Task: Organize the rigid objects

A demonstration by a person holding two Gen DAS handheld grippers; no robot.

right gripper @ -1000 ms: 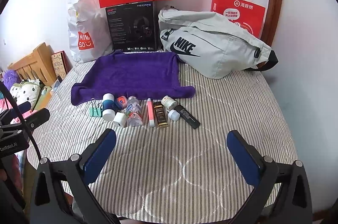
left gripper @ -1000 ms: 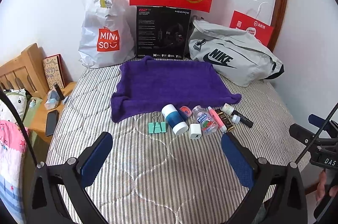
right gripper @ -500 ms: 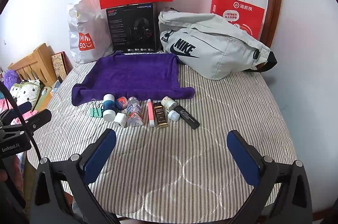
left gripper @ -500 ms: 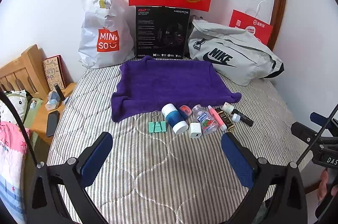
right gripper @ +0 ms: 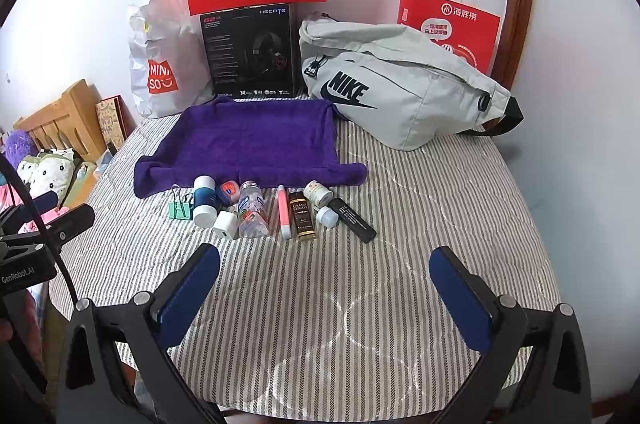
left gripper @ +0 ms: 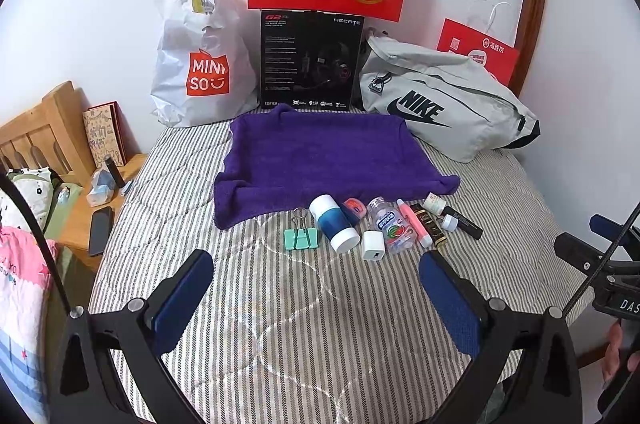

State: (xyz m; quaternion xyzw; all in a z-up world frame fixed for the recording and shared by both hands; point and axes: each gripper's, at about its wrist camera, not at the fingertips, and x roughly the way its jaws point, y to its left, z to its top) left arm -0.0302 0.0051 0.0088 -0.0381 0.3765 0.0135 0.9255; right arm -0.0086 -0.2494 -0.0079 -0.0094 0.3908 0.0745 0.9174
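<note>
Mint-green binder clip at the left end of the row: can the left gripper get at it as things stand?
Probably yes. The left gripper is open and empty, bare striped quilt lies between it and the mint-green binder clip, and only the blue-and-white cylinder crowds the clip's right side.

Left gripper (left gripper: 316, 288) low in frame, jaws spread wide, blue pads (left gripper: 182, 298) angled outward, nothing between. Right gripper (right gripper: 326, 286) likewise wide apart at bottom of frame, empty. Each gripper pokes into other's view at edge. Bit of hand (left gripper: 616, 352) at lower right.
</note>
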